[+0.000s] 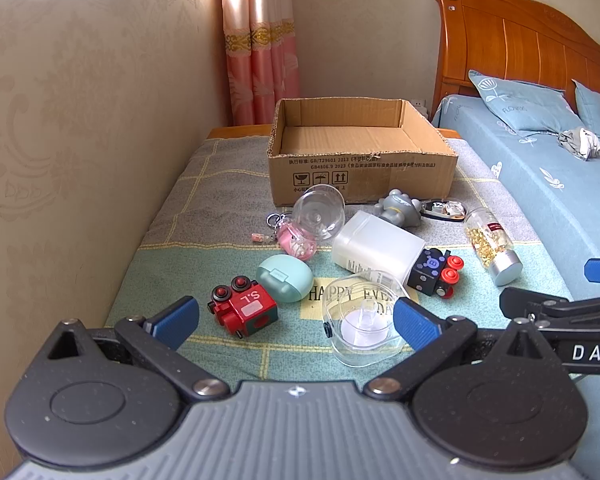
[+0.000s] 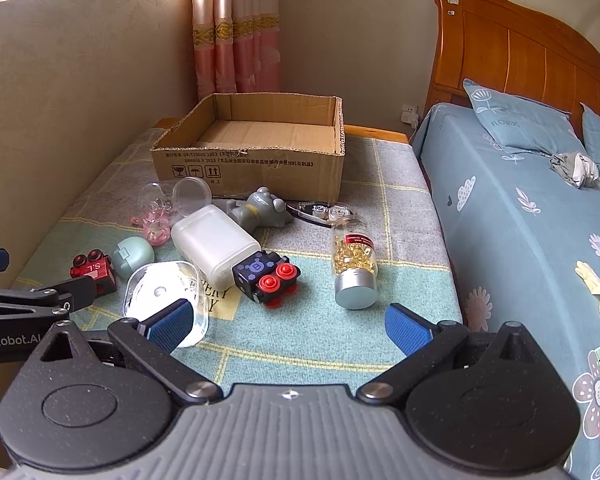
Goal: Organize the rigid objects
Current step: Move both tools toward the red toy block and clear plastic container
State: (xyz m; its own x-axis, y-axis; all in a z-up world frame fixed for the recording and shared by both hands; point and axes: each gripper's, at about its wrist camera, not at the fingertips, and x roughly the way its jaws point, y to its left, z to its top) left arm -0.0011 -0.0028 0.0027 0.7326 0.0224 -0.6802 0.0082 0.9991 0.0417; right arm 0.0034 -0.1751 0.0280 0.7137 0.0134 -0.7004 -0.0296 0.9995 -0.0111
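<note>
An open cardboard box [image 1: 360, 176] [image 2: 256, 168] stands at the far end of a blanket-covered surface. In front of it lie a red toy car [image 1: 244, 310] [image 2: 92, 270], a mint oval case [image 1: 285, 278] [image 2: 134, 256], a clear plastic case [image 1: 362, 320] [image 2: 166, 292], a white bottle [image 1: 380, 246] [image 2: 216, 246], a black toy car [image 1: 434, 272] [image 2: 266, 276], a pill bottle [image 1: 492, 246] [image 2: 354, 264], a grey figurine [image 1: 400, 208] [image 2: 260, 206] and a clear cup [image 1: 320, 210]. My left gripper [image 1: 296, 322] is open above the near items. My right gripper [image 2: 290, 326] is open with nothing between its fingers.
A wall runs along the left. A bed [image 2: 520, 220] with blue sheets and a wooden headboard [image 1: 520, 40] borders the right side. A pink keychain [image 1: 296, 240] and a tape dispenser [image 2: 324, 212] lie among the objects. Pink curtains [image 1: 260, 48] hang behind the box.
</note>
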